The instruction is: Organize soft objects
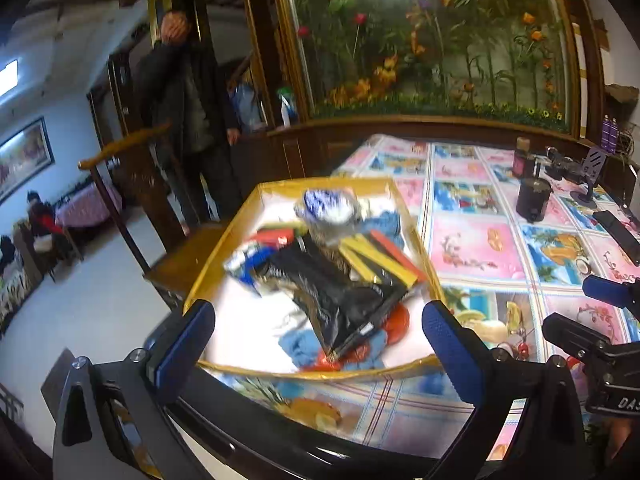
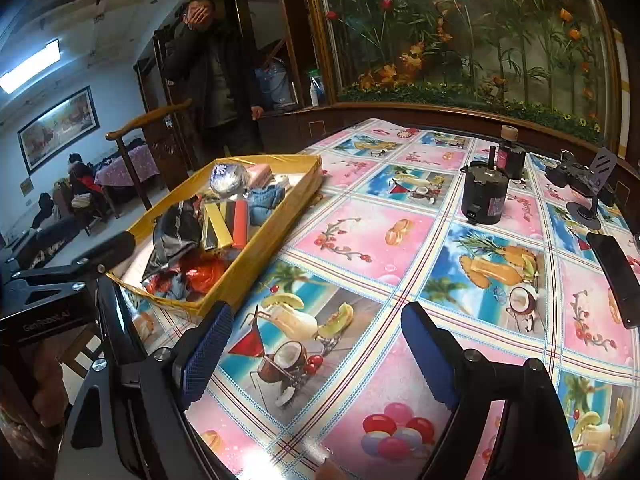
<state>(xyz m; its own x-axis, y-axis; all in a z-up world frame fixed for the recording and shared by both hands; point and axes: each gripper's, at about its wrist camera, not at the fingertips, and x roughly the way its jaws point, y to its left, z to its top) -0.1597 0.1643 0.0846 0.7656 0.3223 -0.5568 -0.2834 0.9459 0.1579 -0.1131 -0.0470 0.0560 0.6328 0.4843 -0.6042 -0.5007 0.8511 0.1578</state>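
Left wrist view: left gripper [image 1: 318,344] spread wide, empty, framing the shallow yellow-rimmed tray [image 1: 224,256] of gathered soft items — right gripper [image 2: 316,356] likewise spread over bare tablecloth [image 2: 360,240].

1. A table [image 2: 400,216] under a glossy cloth of pink and blue fruit-and-drink squares.
2. Along its far edge, a dark wood wall panel [image 2: 400,114] below a framed flower-and-bamboo mural [image 2: 460,32].
3. Off the left edge: a wooden chair [image 2: 132,148], pale floor [image 1: 80,300], a framed painting [image 2: 58,126] and a ceiling light [image 2: 30,66].
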